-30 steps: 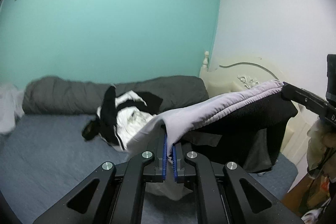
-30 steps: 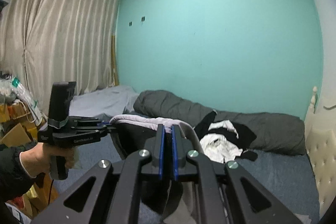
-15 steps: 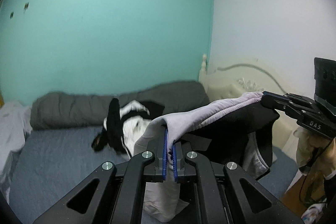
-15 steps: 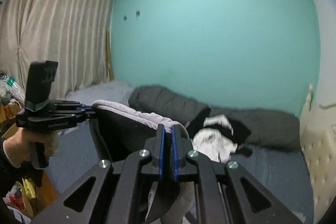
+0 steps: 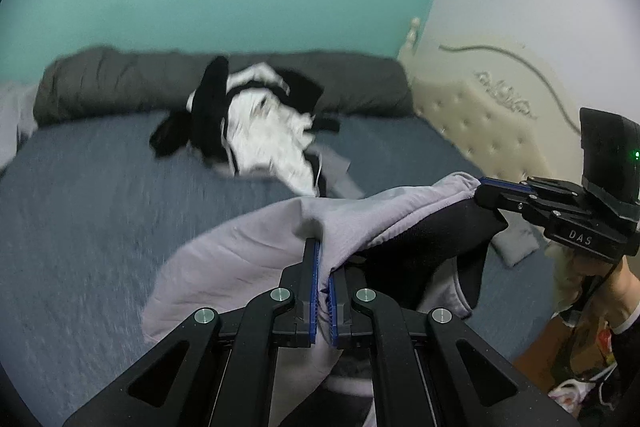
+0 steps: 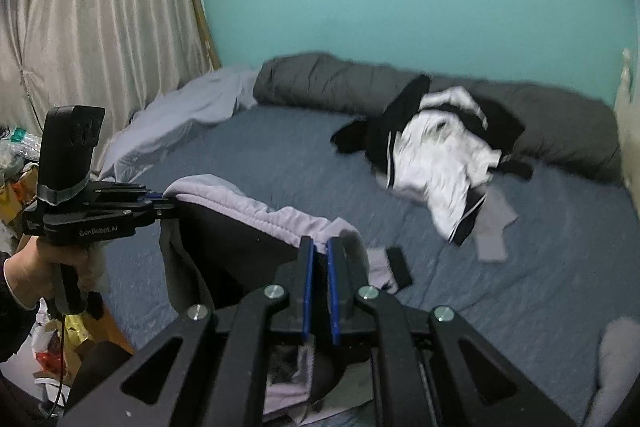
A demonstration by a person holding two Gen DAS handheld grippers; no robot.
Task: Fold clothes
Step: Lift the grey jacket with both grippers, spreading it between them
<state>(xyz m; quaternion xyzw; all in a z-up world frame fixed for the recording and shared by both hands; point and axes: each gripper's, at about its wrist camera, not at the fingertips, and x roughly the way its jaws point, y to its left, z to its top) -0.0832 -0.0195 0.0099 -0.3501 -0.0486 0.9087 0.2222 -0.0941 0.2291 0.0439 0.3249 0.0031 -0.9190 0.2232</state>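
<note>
Across the room stretches the bed (image 6: 248, 163), its blue sheet bare in front, and that's where this piece looks headed. Along the far wall lies a rolled grey duvet (image 5: 120, 83), and against it a heap of black and white clothes (image 5: 260, 123), waiting their turn. Nearer in, hanging above the mattress edge, is the garment (image 5: 248, 251) in play: lilac outside, black inside, held up by its top edge.

Now the key relation. That top edge runs side to side between the two tools, so the long axis lies across the bed's near edge, not pointing up it. The left tool (image 5: 323, 259) is clamped tight on one end of the edge, cloth bunched between its blue pads. The right tool (image 6: 318, 259) is clamped just as tight on the other end. In the right view the left tool sits off to the left, gripping the corner; each hand owns its own end, neither is nearer.

My read: the body of the garment hangs below and ahead of both tools, so laying it flat calls for both hands travelling forward together, level, keeping that edge taut.
</note>
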